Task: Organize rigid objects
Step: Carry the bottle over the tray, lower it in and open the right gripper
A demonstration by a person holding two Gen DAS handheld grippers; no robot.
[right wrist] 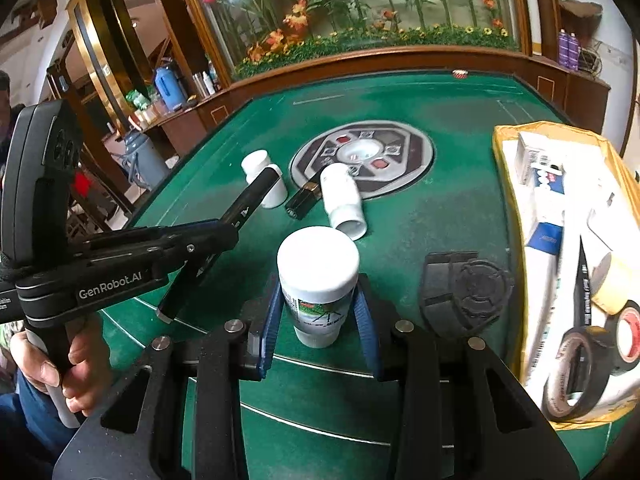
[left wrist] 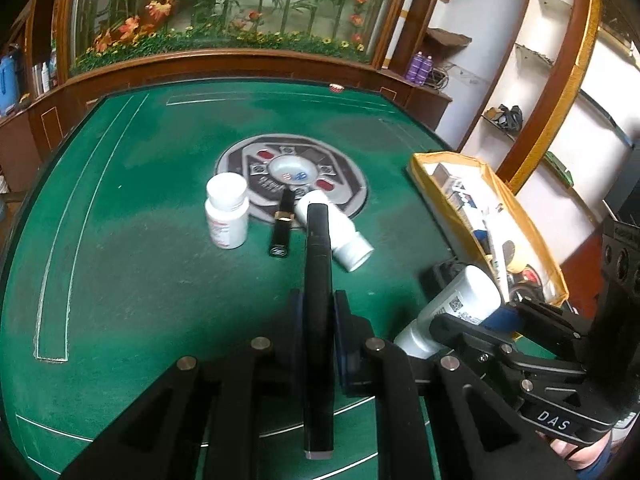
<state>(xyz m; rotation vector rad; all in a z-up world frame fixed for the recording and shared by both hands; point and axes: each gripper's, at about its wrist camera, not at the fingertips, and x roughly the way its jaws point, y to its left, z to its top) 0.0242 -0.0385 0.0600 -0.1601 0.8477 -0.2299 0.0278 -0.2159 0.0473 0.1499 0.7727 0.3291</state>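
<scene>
My left gripper (left wrist: 319, 306) is shut on a long slim black stick (left wrist: 317, 264) that points out over the green table (left wrist: 140, 272). In the right wrist view that stick (right wrist: 256, 190) slants up from the left gripper (right wrist: 230, 226). My right gripper (right wrist: 318, 294) is shut on a white-capped white bottle (right wrist: 318, 268), lifted off the felt; from the left it shows as a bottle (left wrist: 460, 300) held sideways. On the table stand an upright white bottle (left wrist: 226, 210) (right wrist: 266, 178), a black lipstick (left wrist: 282, 224) (right wrist: 303, 200) lying flat, and a toppled white bottle (left wrist: 342, 234) (right wrist: 343, 200).
A yellow-rimmed box (right wrist: 500, 160) (left wrist: 440, 156) at the right holds cartons, a pen, a black tape roll (right wrist: 576, 372) and masking tape (right wrist: 612, 284). A flat black piece (right wrist: 464, 292) lies beside it. A round console (right wrist: 362, 156) sits mid-table. A hand (right wrist: 60, 364) grips the left handle.
</scene>
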